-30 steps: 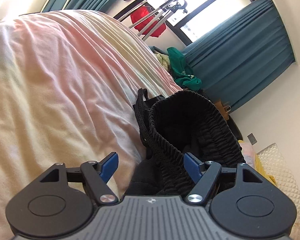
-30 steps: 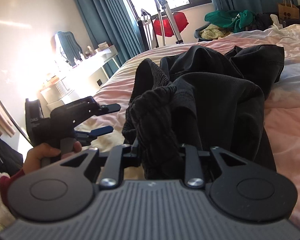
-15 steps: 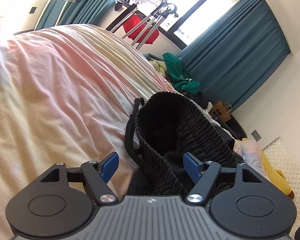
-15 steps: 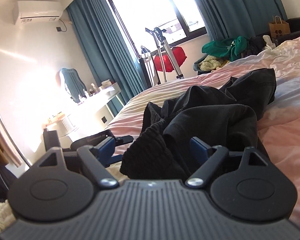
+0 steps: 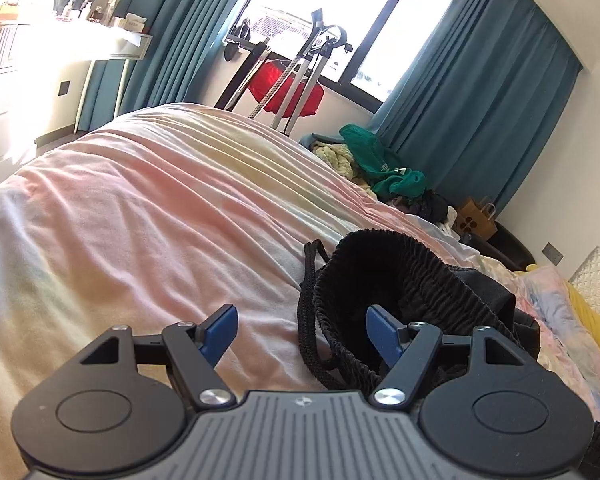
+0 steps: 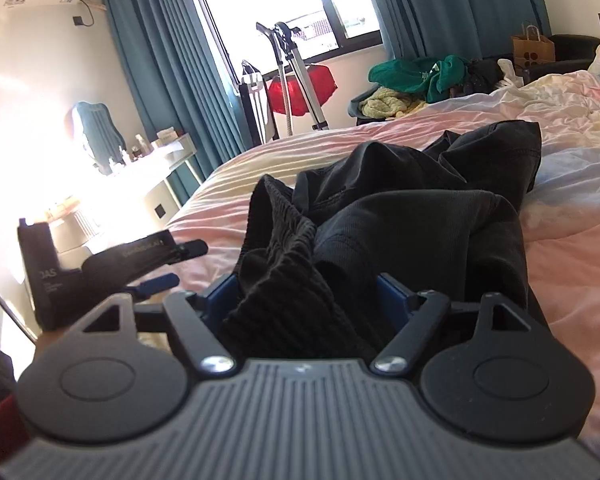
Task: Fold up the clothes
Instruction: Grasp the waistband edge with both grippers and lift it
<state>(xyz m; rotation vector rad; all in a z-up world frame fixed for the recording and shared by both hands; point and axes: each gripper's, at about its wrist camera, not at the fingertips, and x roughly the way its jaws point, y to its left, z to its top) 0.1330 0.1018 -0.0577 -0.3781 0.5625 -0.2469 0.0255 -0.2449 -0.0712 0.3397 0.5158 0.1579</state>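
Note:
Black shorts [image 6: 412,216] with a ribbed elastic waistband [image 5: 412,280] and a drawstring [image 5: 306,320] lie crumpled on the pink bed cover [image 5: 148,208]. My left gripper [image 5: 302,330] is open; the waistband lies by its right finger, the drawstring between the fingers. My right gripper [image 6: 306,300] is open, with the bunched waistband [image 6: 276,248] sitting loosely between its blue pads. The left gripper also shows in the right wrist view [image 6: 156,256], to the left of the shorts.
A pile of green and yellow clothes [image 5: 376,164] lies past the bed's far end. A stand with a red item [image 5: 288,88] is by the window. A white dresser [image 5: 80,44] stands at left. A paper bag [image 5: 476,220] and pillows [image 5: 592,280] are at right.
My right gripper let go of the waistband and opened. The left gripper drew back and to the left, so the shorts sit lower right in its view.

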